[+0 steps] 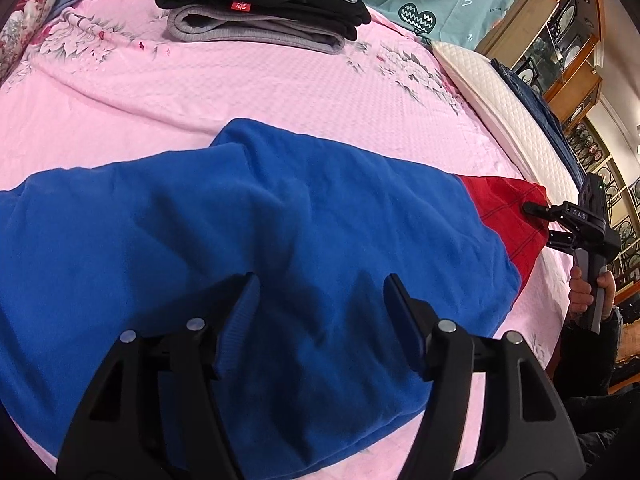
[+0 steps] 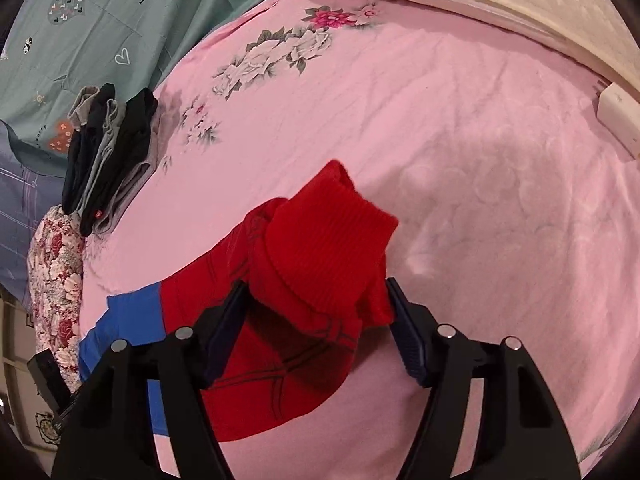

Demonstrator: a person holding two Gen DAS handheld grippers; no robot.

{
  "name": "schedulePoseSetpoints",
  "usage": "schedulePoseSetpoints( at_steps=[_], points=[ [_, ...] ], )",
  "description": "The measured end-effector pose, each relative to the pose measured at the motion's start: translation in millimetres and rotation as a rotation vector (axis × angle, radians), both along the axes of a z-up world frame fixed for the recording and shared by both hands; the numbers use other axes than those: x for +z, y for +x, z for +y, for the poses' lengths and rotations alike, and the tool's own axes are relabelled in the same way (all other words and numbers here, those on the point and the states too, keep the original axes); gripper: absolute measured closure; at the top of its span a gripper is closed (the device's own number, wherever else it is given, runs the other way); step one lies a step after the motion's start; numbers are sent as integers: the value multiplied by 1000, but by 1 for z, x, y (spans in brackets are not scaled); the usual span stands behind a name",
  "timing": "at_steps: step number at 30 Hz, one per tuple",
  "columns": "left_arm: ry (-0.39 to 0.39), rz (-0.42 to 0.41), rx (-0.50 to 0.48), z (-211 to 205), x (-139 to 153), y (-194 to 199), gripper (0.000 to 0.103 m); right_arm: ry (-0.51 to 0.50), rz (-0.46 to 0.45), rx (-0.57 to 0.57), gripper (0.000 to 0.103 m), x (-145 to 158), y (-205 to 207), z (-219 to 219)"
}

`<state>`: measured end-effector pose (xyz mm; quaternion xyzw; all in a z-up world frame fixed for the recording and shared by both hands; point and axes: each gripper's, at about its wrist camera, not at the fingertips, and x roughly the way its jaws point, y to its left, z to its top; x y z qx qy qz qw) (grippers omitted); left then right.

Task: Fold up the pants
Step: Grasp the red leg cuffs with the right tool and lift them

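Two tools work over one pair of pants (image 1: 248,216) that lies across a pink floral bed sheet (image 1: 240,80). The left tool (image 1: 320,284) has its jaws spread wide, with the blue fabric bunched between them; its left finger (image 1: 240,304) lies against a ribbed blue edge, though I cannot tell whether the cloth is truly gripped. The right tool (image 2: 316,292) is likewise spread wide, straddling the red ribbed cuff (image 2: 320,240) of the pants, which bulges up between the jaws and touches both pads; no pinch is visible.

From the left wrist view, the right tool (image 1: 538,224) reaches in from the bed's right edge, its fingertips at the red end of the pants, with the person's hand (image 1: 588,292) wrapped around the handle below it. The left tool points across the blue part of the garment, toward the far side of the bed.

The pants run blue over most of their length and red at the end near the right tool. A stack of folded dark and grey clothes (image 1: 264,4) sits on the sheet well apart from the pants. A teal patterned cover (image 2: 100,32) lies beyond it, a white quilted pillow (image 1: 500,108) lines the bed's edge, and a flowered cushion (image 2: 56,272) lies at the side. Wooden cabinets with glass fronts (image 1: 560,48) stand past the bed.
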<state>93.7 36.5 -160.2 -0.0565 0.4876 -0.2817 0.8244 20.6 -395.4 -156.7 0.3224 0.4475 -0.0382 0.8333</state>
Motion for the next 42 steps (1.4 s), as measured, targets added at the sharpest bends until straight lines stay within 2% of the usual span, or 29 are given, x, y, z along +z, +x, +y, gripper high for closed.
schedulePoseSetpoints(
  at_steps=[1, 2, 3, 5, 10, 15, 19, 20, 21, 22, 24, 25, 28, 30, 33, 35, 37, 42],
  points=[
    [2, -1, -2, -1, 0, 0, 36, -3, -3, 3, 40, -1, 0, 0],
    [3, -2, -5, -1, 0, 0, 36, -5, -5, -5, 48, -2, 1, -2],
    [1, 0, -5, -1, 0, 1, 36, 9, -9, -16, 61, -3, 1, -5],
    [-13, 13, 2, 1, 1, 2, 36, 83, -21, -10, 79, -9, 4, -8],
    [-37, 42, -17, -14, 18, 1, 38, 26, -48, -16, 81, 3, -2, 2],
    [-96, 60, -131, -90, 54, 7, 38, -13, -110, 10, 81, 30, -16, 14],
    [-110, 75, -236, -172, 57, 6, 39, -29, -157, 42, 81, 47, -28, 25],
    [-97, 75, -254, -186, 53, 4, 41, -33, -162, 47, 81, 49, -30, 27],
    [-74, 84, -281, -204, 45, 2, 49, -37, -164, 52, 81, 51, -31, 29],
    [-45, 105, -307, -220, 36, 2, 64, -38, -165, 57, 81, 51, -32, 30],
    [6, 133, -324, -238, 18, -1, 84, -37, -166, 66, 81, 52, -33, 32],
    [32, 139, -323, -242, 10, -2, 90, -42, -166, 72, 81, 51, -33, 33],
    [72, 86, -323, -247, 5, -10, 91, -40, -162, 95, 81, 48, -33, 37],
    [67, 84, -318, -245, 8, -10, 91, -36, -166, 107, 81, 46, -31, 41],
    [-16, 84, -310, -222, 25, -14, 91, -54, -170, 102, 81, 48, -30, 44],
    [-77, 36, -284, -192, 44, -17, 91, -60, -163, 99, 81, 50, -30, 45],
    [-90, -18, -204, -150, 56, -16, 90, -65, -161, 97, 81, 53, -31, 46],
    [-52, -70, 120, -15, 56, -4, 89, -103, -157, 106, 81, 59, -29, 59]
  ],
)
